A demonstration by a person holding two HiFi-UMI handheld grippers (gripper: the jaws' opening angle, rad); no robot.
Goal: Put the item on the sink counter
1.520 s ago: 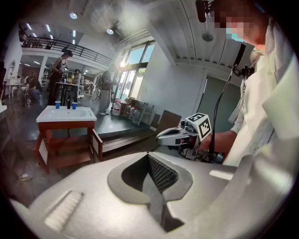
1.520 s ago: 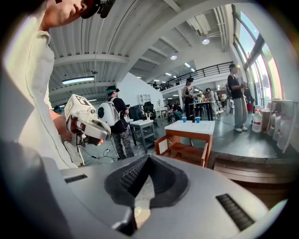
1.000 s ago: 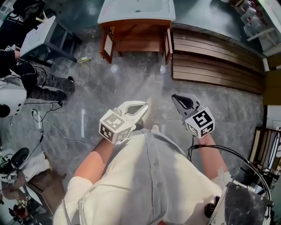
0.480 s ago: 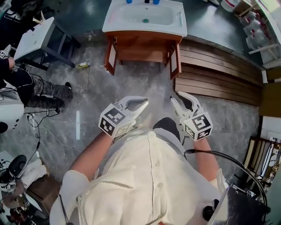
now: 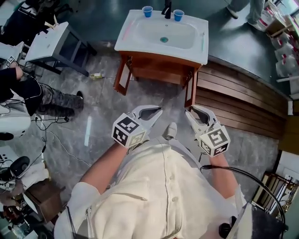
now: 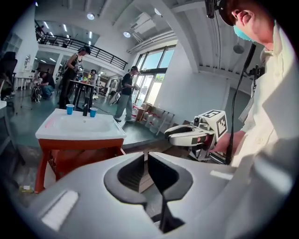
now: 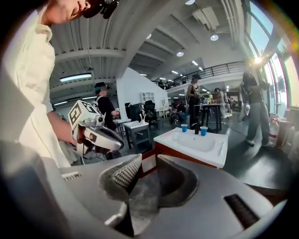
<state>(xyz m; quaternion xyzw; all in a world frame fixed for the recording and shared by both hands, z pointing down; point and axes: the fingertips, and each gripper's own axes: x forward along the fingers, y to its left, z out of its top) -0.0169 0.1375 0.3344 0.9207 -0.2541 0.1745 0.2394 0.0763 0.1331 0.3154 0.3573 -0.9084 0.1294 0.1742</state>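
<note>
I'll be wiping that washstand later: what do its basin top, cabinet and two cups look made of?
Basin top: glossy white, probably ceramic or cast resin, by its smooth sheen. Cabinet: reddish-brown wood or veneer, satin finish. Two cups: blue, likely disposable plastic, too small to confirm.

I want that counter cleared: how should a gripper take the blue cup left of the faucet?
Probably by its round side wall, jaws level on either side, coming across the basin from the front. The blue cup stands upright, mouth up, at the back rim of the sink; the faucet stands beside it, apart.
</note>
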